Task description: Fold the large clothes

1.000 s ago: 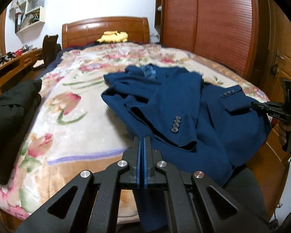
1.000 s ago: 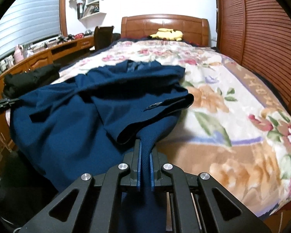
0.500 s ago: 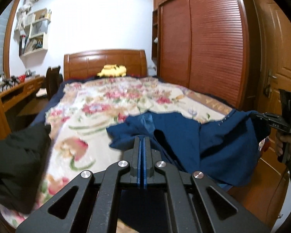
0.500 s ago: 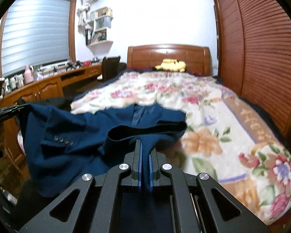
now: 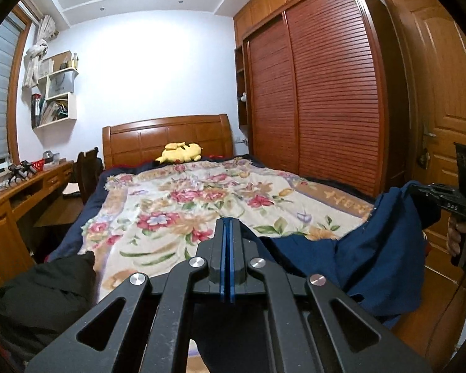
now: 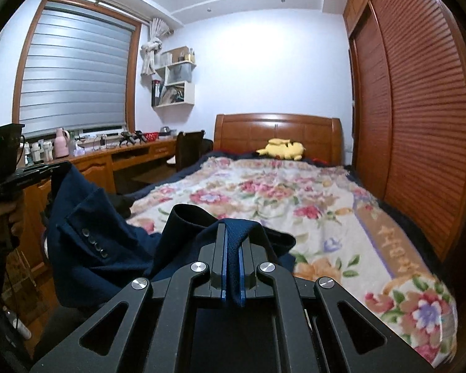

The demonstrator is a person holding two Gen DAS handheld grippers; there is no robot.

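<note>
Holding the navy jacket (image 6: 108,248) stretched between your clamped left gripper (image 5: 226,227) and right gripper (image 6: 231,233), you have it hanging off the bed's (image 6: 326,217) foot edge, long axis running gripper to gripper across it.

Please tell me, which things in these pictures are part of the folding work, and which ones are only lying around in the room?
Part of the job:
- blue jacket
- left gripper, shut on the jacket
- right gripper, shut on the jacket
- bed, under the jacket

Just lying about:
- yellow plush toy
- black garment
- desk
- wall shelf
</note>
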